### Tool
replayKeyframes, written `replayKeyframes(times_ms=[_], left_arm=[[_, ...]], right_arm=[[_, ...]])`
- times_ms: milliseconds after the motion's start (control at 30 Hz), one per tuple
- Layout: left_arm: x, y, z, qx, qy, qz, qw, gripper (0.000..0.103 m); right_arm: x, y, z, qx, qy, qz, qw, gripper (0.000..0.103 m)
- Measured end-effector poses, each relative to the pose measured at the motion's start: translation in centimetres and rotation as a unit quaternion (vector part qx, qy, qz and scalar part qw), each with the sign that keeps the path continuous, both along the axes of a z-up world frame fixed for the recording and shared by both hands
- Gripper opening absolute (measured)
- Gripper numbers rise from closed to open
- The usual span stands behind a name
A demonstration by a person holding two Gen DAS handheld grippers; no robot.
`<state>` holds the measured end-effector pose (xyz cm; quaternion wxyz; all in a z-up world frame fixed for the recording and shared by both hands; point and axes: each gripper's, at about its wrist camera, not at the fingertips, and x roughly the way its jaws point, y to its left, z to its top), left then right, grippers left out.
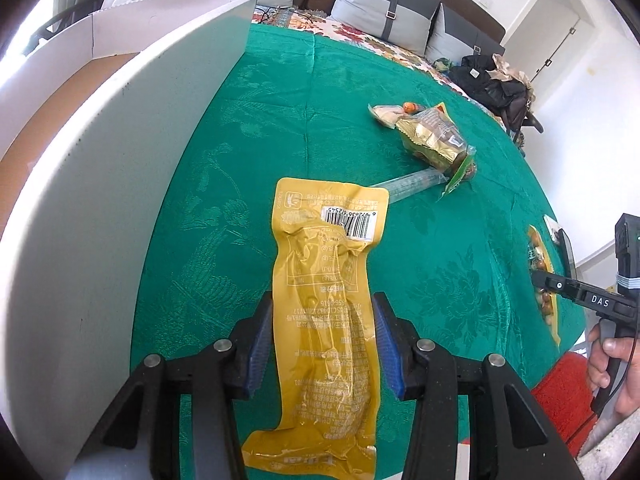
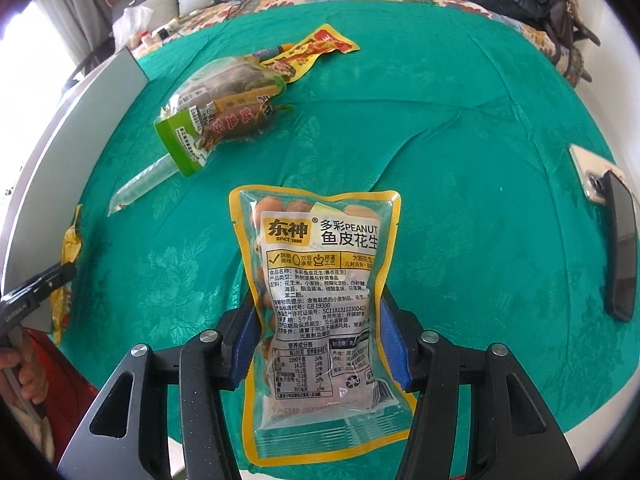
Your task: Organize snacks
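Note:
My left gripper [image 1: 323, 316] is shut on a long yellow vacuum-packed snack pouch [image 1: 328, 280] and holds it over the green tablecloth, just right of the white box wall [image 1: 120, 184]. My right gripper [image 2: 316, 320] is shut on a yellow-edged clear bag of coated peanuts [image 2: 320, 280] above the cloth. The peanut bag also shows edge-on in the left wrist view [image 1: 542, 276]. A pile of loose snacks [image 2: 224, 104] lies further back on the cloth, with a red and yellow packet [image 2: 312, 50] behind it and a clear tube [image 2: 144, 184] in front.
An open cardboard box [image 1: 52, 128] with white flaps stands at the left. A phone [image 2: 592, 176] and a black flat object [image 2: 620, 248] lie at the right of the green cloth [image 2: 460, 184]. Pillows and dark clothes lie at the back.

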<state>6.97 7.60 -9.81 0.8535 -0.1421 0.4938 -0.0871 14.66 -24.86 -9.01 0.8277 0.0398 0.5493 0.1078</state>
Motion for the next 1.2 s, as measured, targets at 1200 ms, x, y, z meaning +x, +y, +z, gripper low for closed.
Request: replayKeyframes(times_ms=[1200], left_arm=[[-4.0, 25.5, 8.9, 0.023, -0.024, 0.236, 0.9711, 0.048]], right_arm=[[-0.8, 36.9, 13.3, 0.156, -0.065, 0.286, 0.943, 0.058]])
